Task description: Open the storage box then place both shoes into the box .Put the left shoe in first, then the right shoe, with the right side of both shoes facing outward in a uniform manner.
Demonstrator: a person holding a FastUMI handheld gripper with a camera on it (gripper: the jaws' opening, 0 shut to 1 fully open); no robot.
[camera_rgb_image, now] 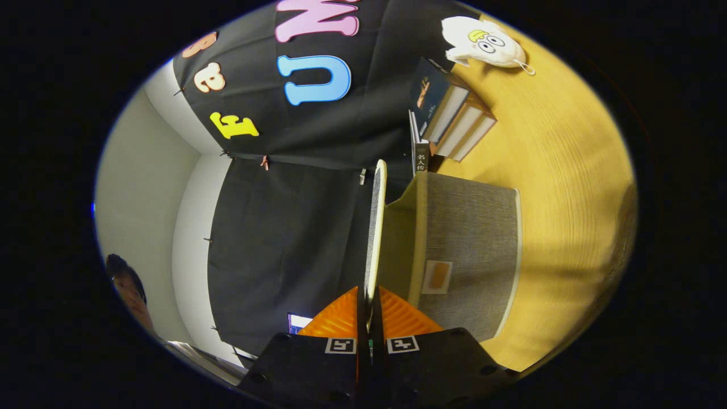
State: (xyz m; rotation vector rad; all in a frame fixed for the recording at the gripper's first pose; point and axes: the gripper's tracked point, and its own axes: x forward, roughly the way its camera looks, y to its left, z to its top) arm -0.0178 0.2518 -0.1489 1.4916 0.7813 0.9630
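The view is rolled sideways, with the wooden table on the right. The grey fabric storage box stands on it just ahead of my fingers, a small label on its near wall. Its lid is lifted off the box body and seen edge-on as a thin white-rimmed panel running straight ahead from my fingertips. My gripper is shut on the lid's near edge, with one finger on each face. A wedge-shaped gap shows between the lid and the box's rim.
A stack of books lies on the table beyond the box. A white plush toy sits farther back. The booth's black cloth wall hangs behind the lid. A person's head shows by the white wall.
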